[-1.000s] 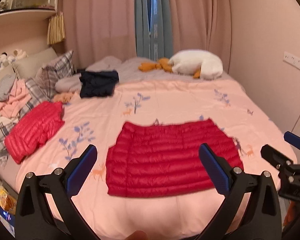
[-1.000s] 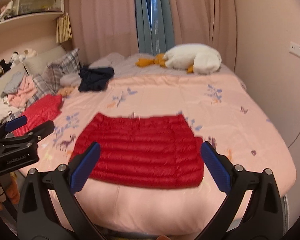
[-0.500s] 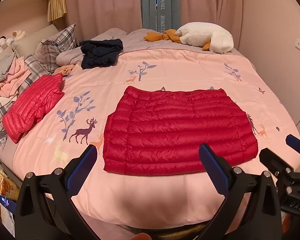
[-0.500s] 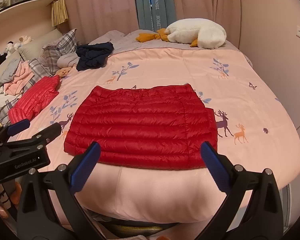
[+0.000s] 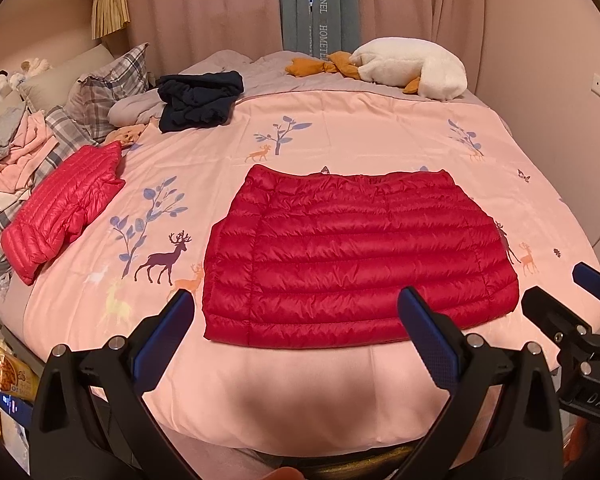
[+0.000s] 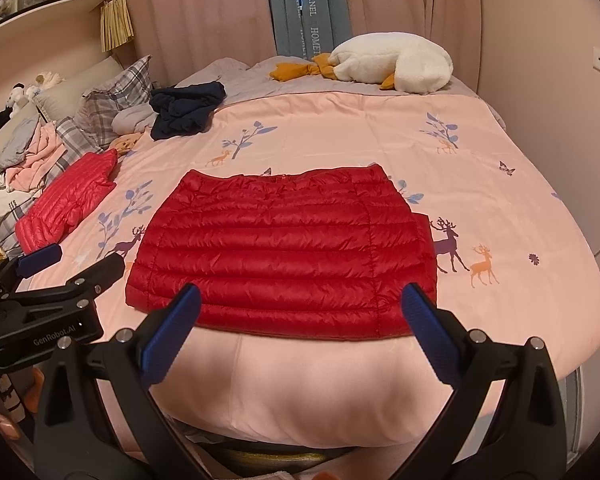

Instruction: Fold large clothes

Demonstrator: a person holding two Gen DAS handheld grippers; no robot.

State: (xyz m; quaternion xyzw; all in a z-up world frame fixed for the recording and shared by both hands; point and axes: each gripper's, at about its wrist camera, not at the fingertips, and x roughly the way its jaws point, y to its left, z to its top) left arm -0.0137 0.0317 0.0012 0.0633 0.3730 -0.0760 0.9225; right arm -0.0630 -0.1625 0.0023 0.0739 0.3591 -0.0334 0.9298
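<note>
On the pink printed duvet (image 5: 340,120) covering the bed, a dark red quilted down jacket (image 5: 356,256) lies flat and folded into a rough rectangle, its near hem close to the bed's front edge. Toward the left side rests a second, brighter red down garment (image 5: 64,208), folded, beside plaid pillows (image 5: 108,92). Farther back lie a white plush goose (image 5: 412,66) and a crumpled dark navy garment (image 5: 198,100). Left gripper (image 5: 296,320) and right gripper (image 6: 300,312) hover before the near hem, jaws spread wide, holding nothing, blue pads (image 5: 428,340) clear of the fabric.
</note>
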